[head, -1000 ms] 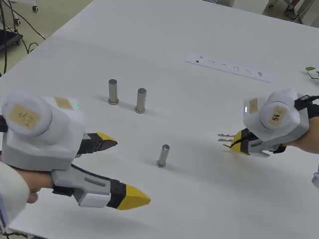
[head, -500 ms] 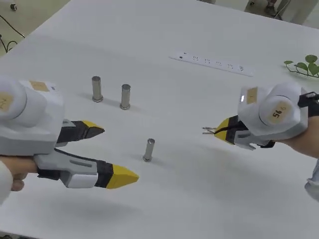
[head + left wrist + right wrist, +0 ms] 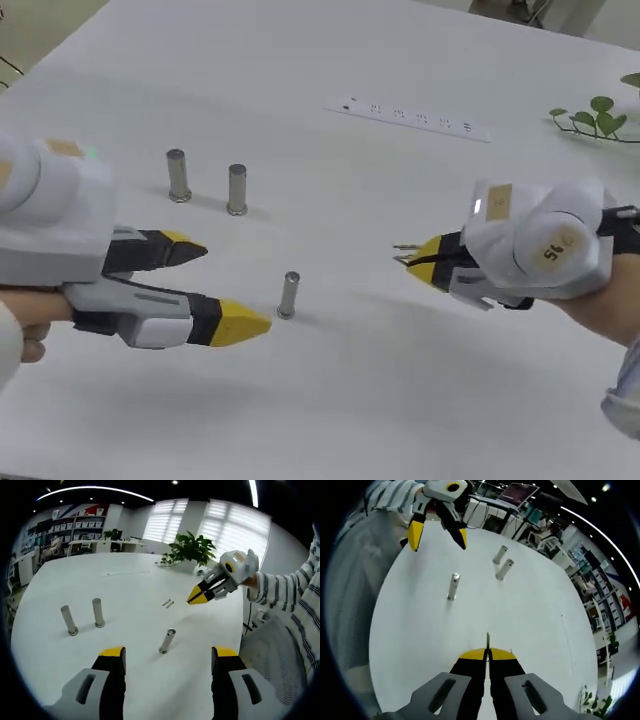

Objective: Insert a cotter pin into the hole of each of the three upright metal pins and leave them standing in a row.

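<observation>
Jaws on the right gripper [image 3: 415, 262] clenched on a cotter pin [image 3: 488, 639], thin tip poking out ahead toward the nearest upright pin [image 3: 289, 293]; on the left gripper [image 3: 232, 288] spread wide, nothing between. Probably set that way to bracket and steady this pin while feeding the cotter pin through its hole (hole too small to make out). Nothing inserted yet, by the look of it. Farther back, the other two upright pins [image 3: 237, 188] side by side, well apart from the near one, so no row of three yet. Two spare cotter pins [image 3: 167, 602] flat on the table [image 3: 350, 400], near the right tip. Plenty of bare surface between both grippers for the approach. Power strip [image 3: 405, 116] and plant [image 3: 595, 112] far off toward the back; table's left edge beyond the far pair, well clear.
</observation>
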Demonstrator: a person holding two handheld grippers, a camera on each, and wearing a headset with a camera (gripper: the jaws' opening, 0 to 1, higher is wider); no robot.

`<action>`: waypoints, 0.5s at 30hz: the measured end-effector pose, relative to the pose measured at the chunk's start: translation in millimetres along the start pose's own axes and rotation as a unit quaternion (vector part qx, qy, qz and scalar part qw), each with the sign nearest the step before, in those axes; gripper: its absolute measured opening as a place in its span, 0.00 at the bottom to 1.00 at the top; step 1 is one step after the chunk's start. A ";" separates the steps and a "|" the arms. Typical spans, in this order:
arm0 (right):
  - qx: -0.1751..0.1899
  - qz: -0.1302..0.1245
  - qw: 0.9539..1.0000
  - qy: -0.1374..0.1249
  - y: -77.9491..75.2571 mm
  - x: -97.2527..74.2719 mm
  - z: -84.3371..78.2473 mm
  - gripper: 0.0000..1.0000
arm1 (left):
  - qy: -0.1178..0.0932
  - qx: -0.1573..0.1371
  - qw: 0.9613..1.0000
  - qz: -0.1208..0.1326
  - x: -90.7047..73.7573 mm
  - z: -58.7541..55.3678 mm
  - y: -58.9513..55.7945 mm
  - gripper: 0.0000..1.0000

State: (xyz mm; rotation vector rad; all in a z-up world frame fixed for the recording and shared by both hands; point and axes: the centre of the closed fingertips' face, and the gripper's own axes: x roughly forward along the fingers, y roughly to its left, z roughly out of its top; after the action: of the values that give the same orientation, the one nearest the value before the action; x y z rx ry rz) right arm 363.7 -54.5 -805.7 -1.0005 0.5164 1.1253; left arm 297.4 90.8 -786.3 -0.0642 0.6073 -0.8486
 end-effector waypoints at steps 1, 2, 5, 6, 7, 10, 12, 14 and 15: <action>-0.002 -0.001 1.000 -0.004 0.7 -1.1 3.0 0.02 | -0.003 -0.001 1.000 0.000 0.8 2.7 0.5 0.68; -0.002 -0.002 1.000 -0.007 1.0 -2.0 5.2 0.02 | -0.006 -0.001 1.000 -0.002 1.1 5.1 0.5 0.68; 0.009 -0.009 1.000 -0.022 0.9 -6.2 14.4 0.02 | -0.010 -0.003 1.000 -0.008 4.5 13.0 -0.3 0.65; 0.010 -0.010 1.000 -0.026 1.3 -7.4 16.8 0.02 | -0.010 -0.003 1.000 -0.009 5.4 14.3 -0.6 0.64; 0.013 -0.013 0.999 -0.030 1.6 -8.7 19.6 0.02 | -0.010 -0.004 1.000 -0.010 6.7 15.7 -0.9 0.63; 0.014 -0.017 0.999 -0.039 4.0 -11.8 26.2 0.02 | -0.010 -0.001 1.000 -0.020 10.8 20.1 -5.0 0.60; 0.016 -0.019 0.999 -0.046 6.2 -13.5 31.1 0.02 | -0.009 0.000 1.000 -0.023 13.1 21.8 -7.0 0.59; 0.016 -0.018 0.998 -0.050 8.5 -14.4 34.3 0.02 | -0.009 0.000 1.000 -0.027 15.8 23.5 -9.0 0.60; 0.016 -0.018 0.998 -0.052 9.6 -14.7 35.8 0.02 | -0.009 0.001 1.000 -0.027 17.5 24.5 -10.0 0.59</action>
State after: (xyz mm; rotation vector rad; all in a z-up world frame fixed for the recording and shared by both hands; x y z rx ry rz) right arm 344.7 -30.1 -780.5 -0.9152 0.4299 1.1264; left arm 312.3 67.0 -771.4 -0.0870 0.5907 -0.9004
